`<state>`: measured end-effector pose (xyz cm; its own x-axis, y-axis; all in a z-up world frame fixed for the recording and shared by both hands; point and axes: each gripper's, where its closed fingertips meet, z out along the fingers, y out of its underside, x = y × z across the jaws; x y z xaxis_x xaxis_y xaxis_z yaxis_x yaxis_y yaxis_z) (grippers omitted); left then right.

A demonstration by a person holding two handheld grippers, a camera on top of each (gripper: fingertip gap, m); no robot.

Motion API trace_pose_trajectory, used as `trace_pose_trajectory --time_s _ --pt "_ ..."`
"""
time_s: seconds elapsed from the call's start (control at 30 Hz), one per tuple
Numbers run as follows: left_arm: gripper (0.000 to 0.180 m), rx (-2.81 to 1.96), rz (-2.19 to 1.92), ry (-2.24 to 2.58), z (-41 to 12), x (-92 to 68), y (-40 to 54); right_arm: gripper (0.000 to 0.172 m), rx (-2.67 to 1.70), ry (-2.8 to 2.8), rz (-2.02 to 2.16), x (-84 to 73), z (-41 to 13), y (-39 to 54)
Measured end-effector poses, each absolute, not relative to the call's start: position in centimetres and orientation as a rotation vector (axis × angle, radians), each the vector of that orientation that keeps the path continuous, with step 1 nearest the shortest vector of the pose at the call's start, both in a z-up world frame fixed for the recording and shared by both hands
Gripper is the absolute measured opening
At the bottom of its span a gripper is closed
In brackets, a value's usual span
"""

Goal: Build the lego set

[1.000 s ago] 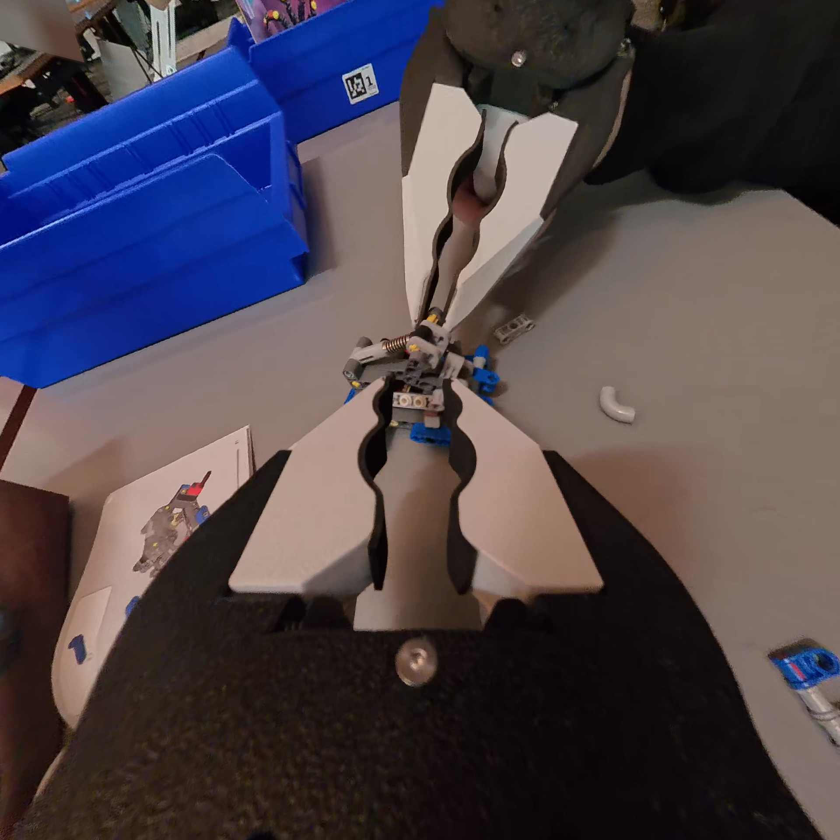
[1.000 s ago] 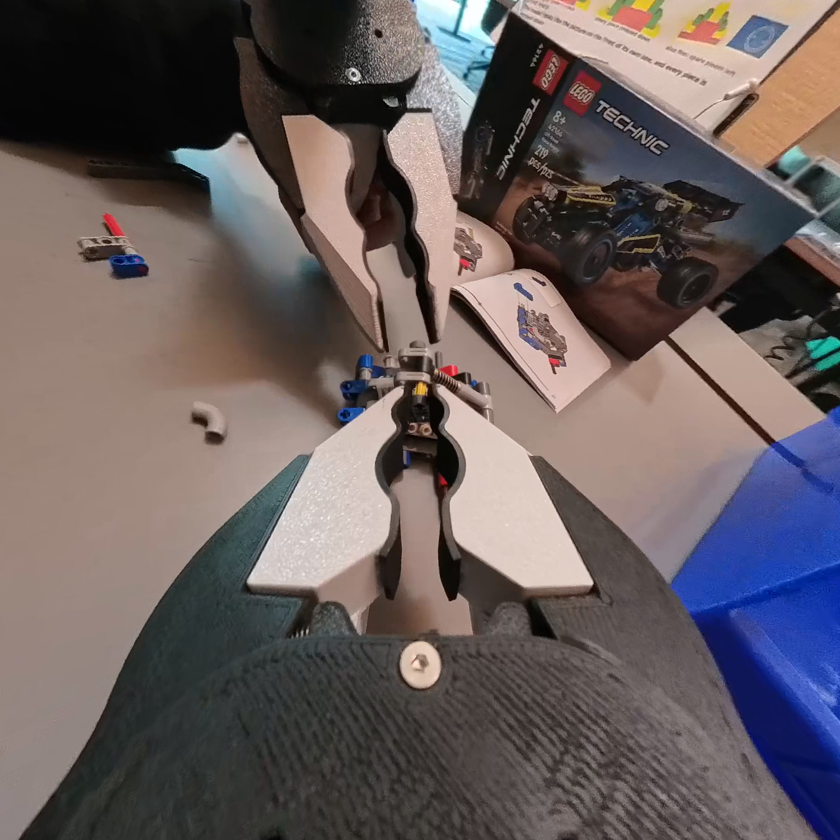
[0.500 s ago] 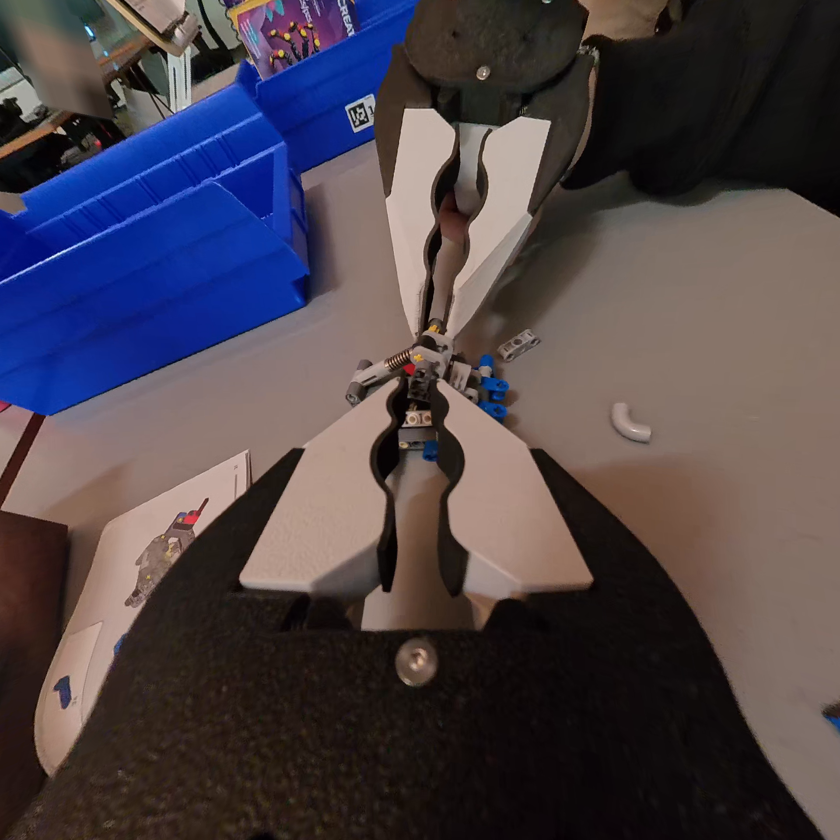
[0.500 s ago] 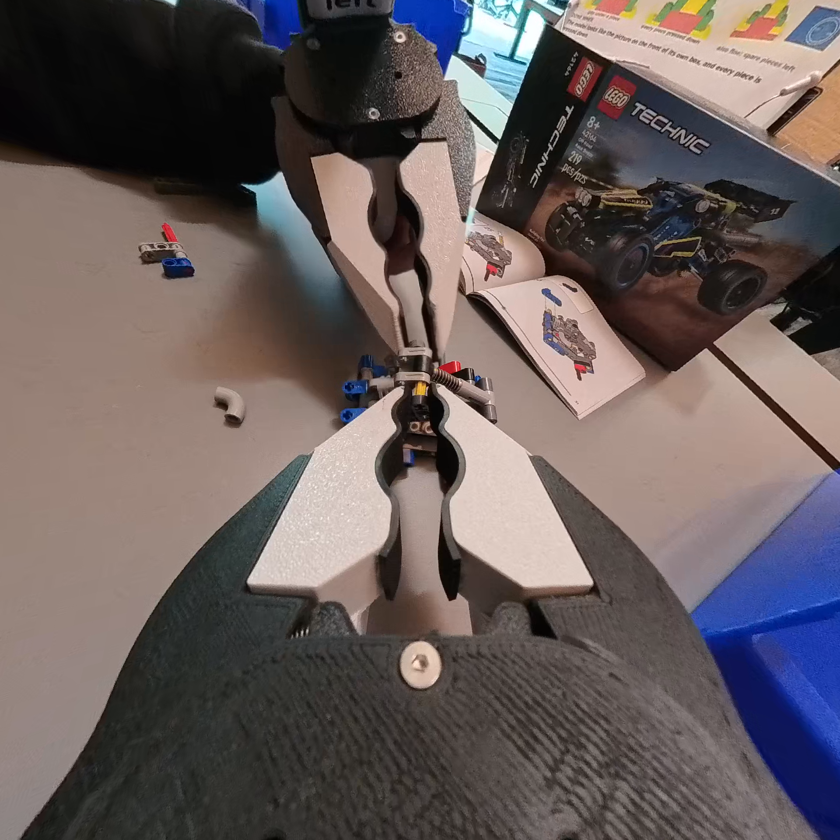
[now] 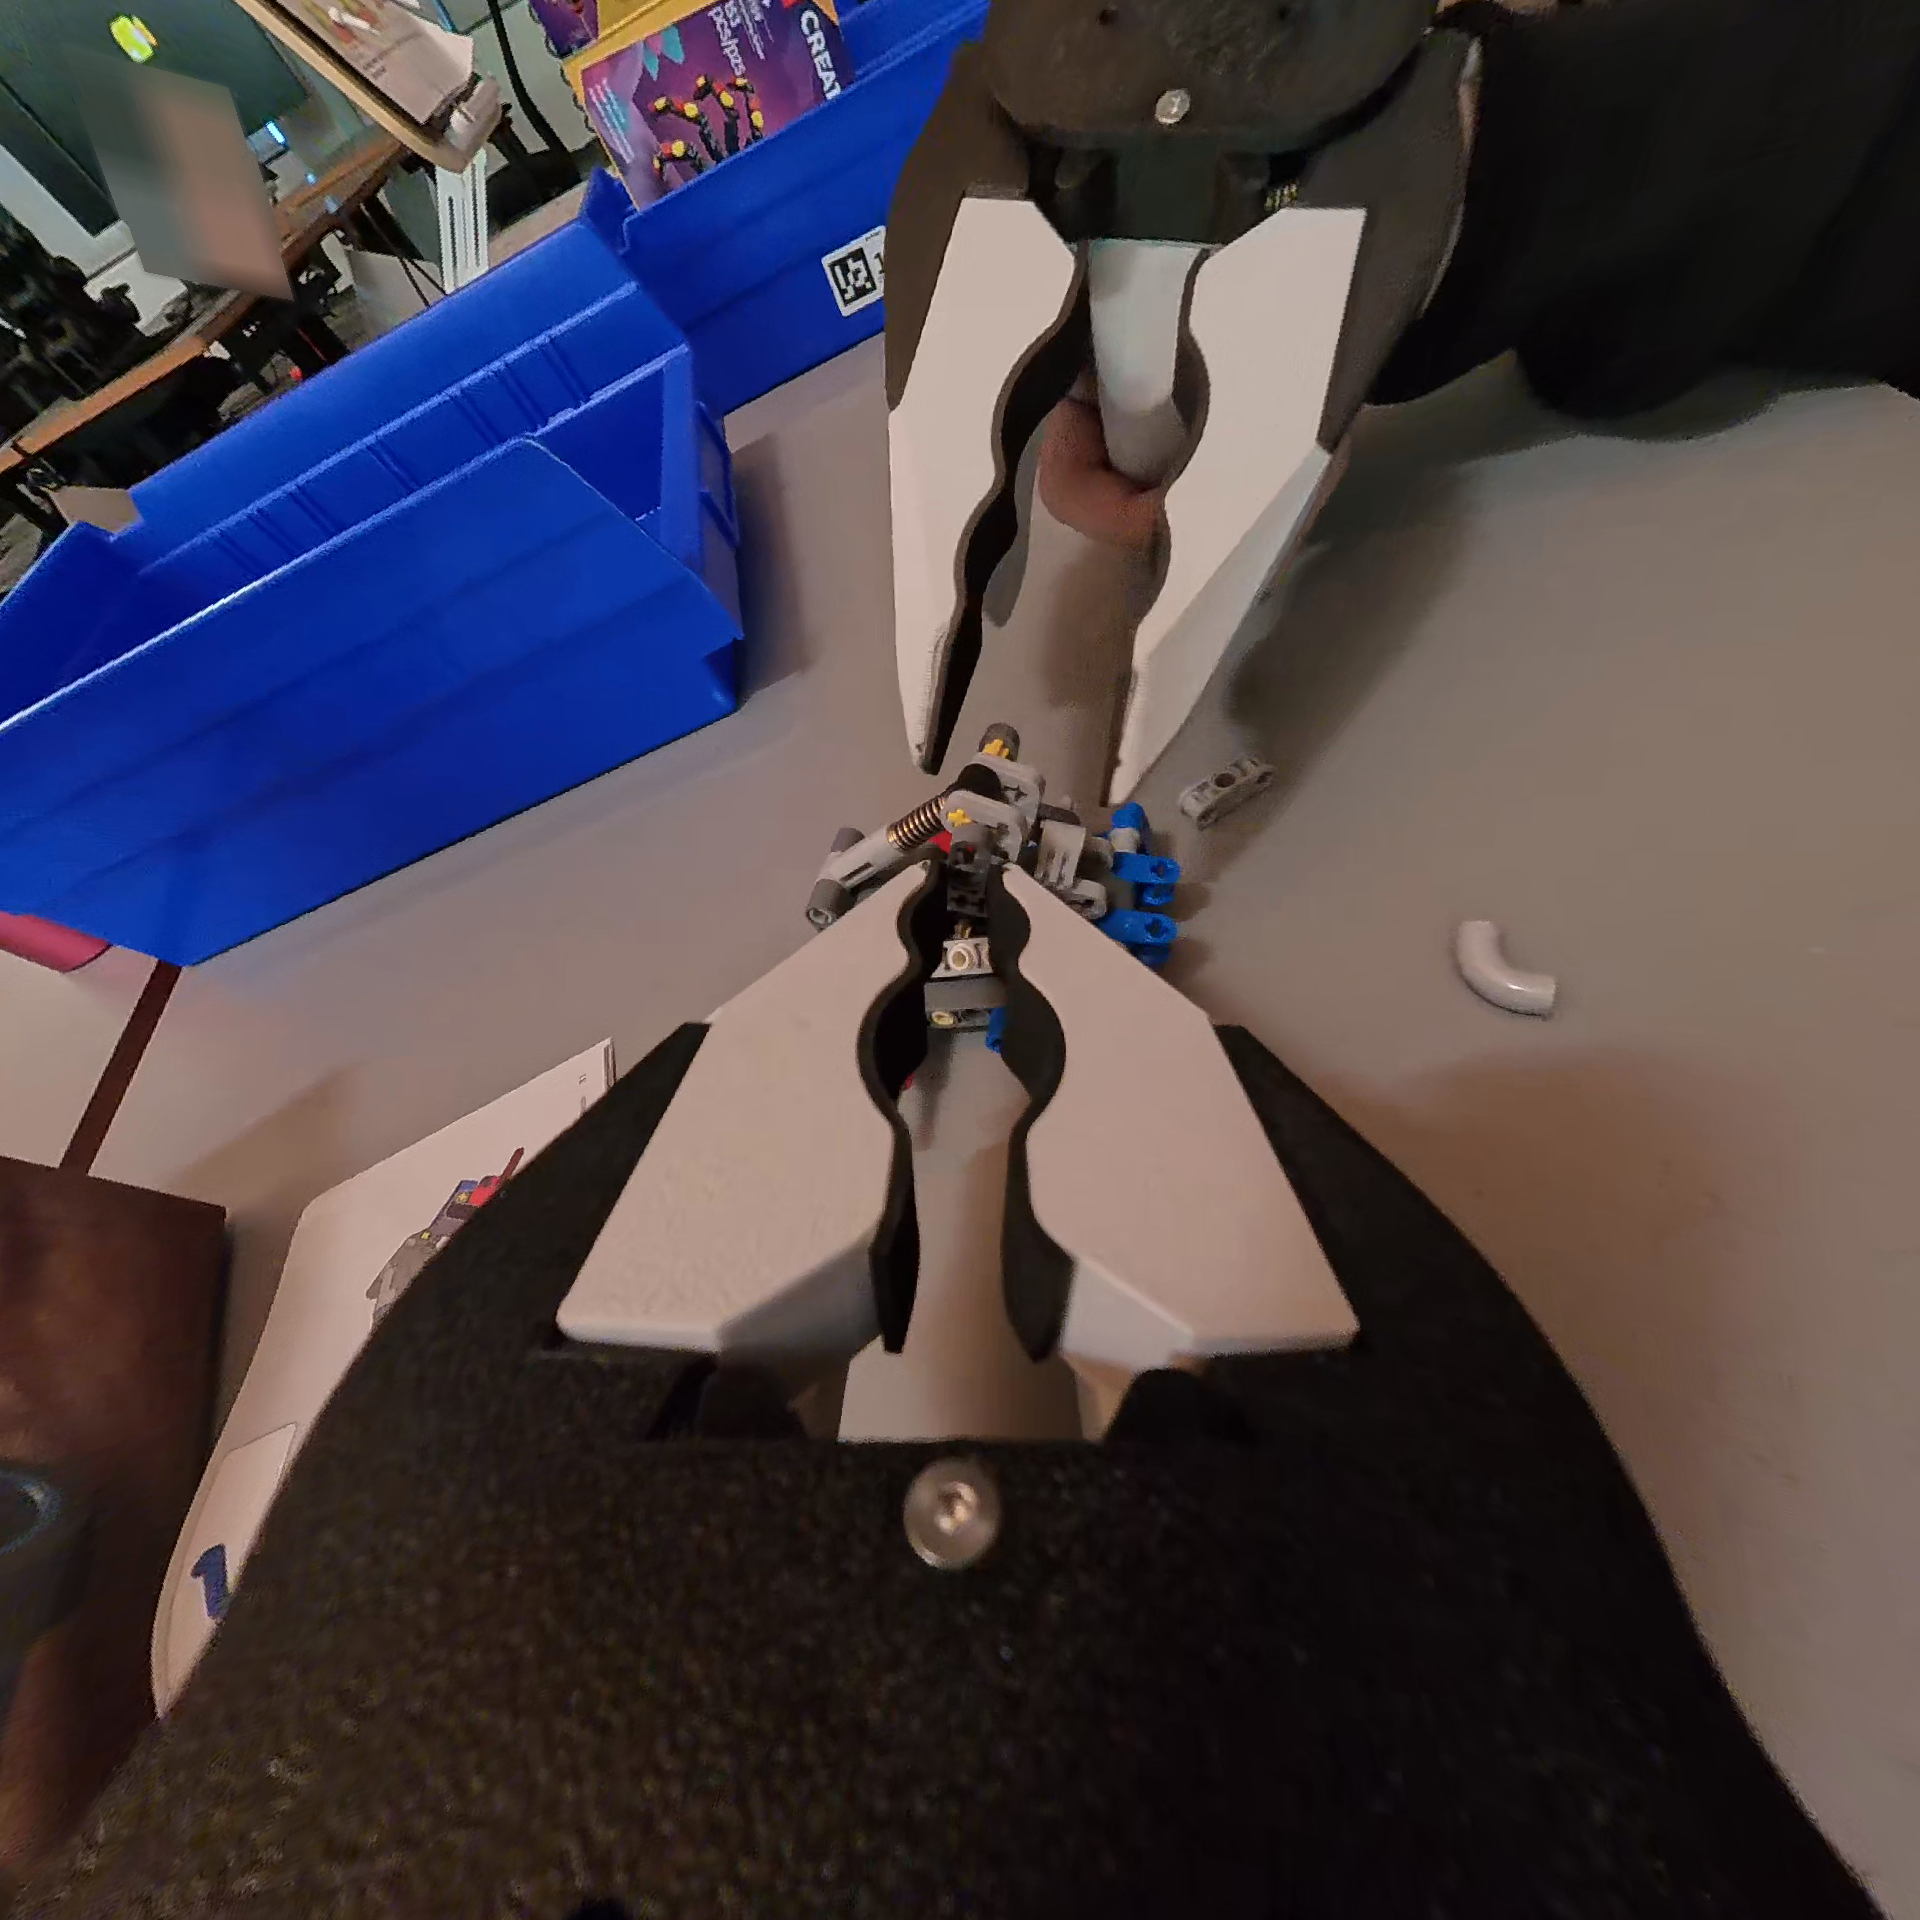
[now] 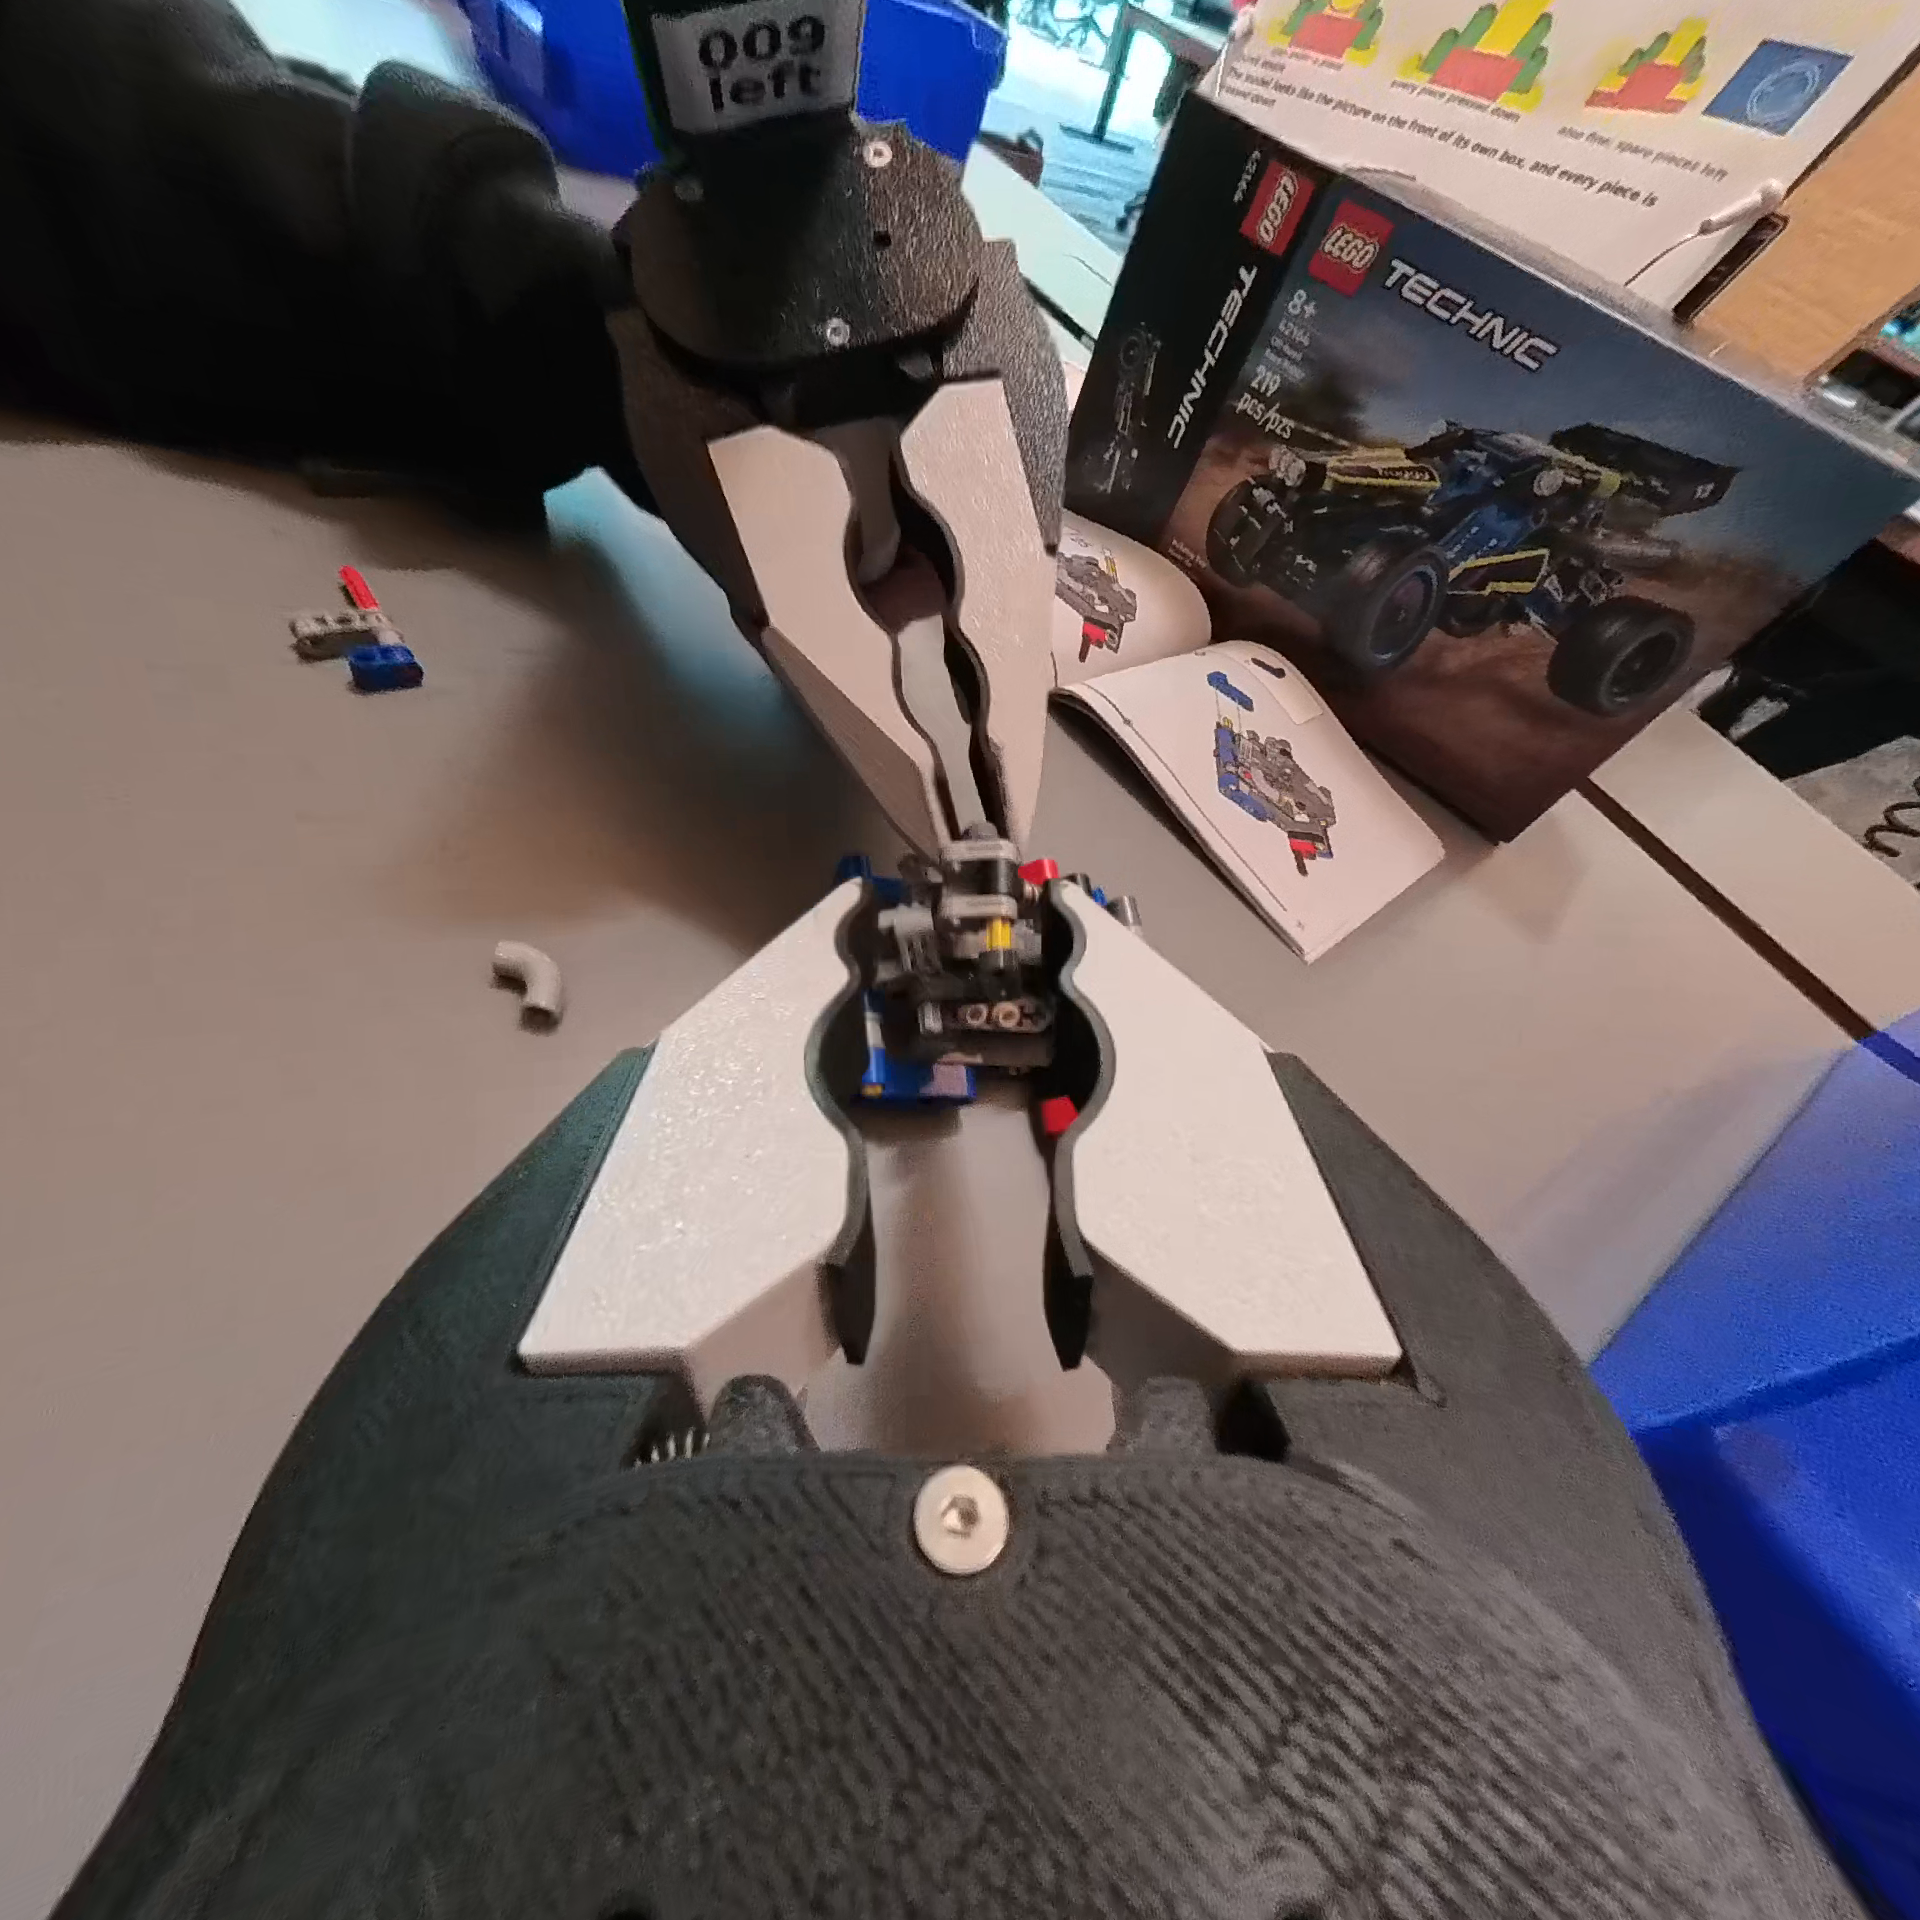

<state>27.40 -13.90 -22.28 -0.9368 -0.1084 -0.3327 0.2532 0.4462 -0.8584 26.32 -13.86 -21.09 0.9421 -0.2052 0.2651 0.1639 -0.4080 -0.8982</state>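
Left gripper (image 5: 961,883) is pinching grey-blue brick assembly (image 5: 997,842) steady; right gripper (image 6: 961,925) is standing apart, straddling it.

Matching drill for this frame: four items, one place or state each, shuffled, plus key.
Items:
1. Left tongs
2. Right tongs
3. Elbow piece
4. Booklet

Places or states:
A. lies alone on the grey table, touched by neither tongs
B. open, fingers either side of the brick model
C. open flat in front of the kit box
D. shut on a black part of the brick model

Pairs: 1-D, 2-B, 3-A, 4-C
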Motion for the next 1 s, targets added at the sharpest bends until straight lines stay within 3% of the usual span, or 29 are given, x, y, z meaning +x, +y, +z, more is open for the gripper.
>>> trace_pose_trajectory --time_s 0.13,0.27,0.57,0.63,0.77,1.0 --pt "0.003 0.112 -1.472 2.354 -22.2 27.5 -14.0 0.006 -1.964 0.081 -0.477 27.1 -20.6 -13.7" --pt "0.004 0.119 -1.463 2.349 -22.2 27.3 -14.1 0.012 -2.03 0.121 -0.509 27.5 -20.8 -14.1" --pt "0.004 0.086 -1.413 2.324 -22.3 27.4 -14.3 0.006 -2.13 0.21 -0.504 27.4 -21.2 -14.4" --pt "0.004 0.06 -1.401 2.304 -22.2 27.6 -14.4 0.02 -2.127 0.326 -0.557 28.2 -20.9 -14.9" --pt "0.004 0.019 -1.395 2.294 -22.2 27.6 -14.5 0.024 -2.057 0.595 -0.472 27.9 -21.2 -15.4" --pt "0.004 0.009 -1.393 2.287 -22.3 27.5 -14.8 0.016 -1.899 0.896 -0.346 27.2 -21.7 -16.0"
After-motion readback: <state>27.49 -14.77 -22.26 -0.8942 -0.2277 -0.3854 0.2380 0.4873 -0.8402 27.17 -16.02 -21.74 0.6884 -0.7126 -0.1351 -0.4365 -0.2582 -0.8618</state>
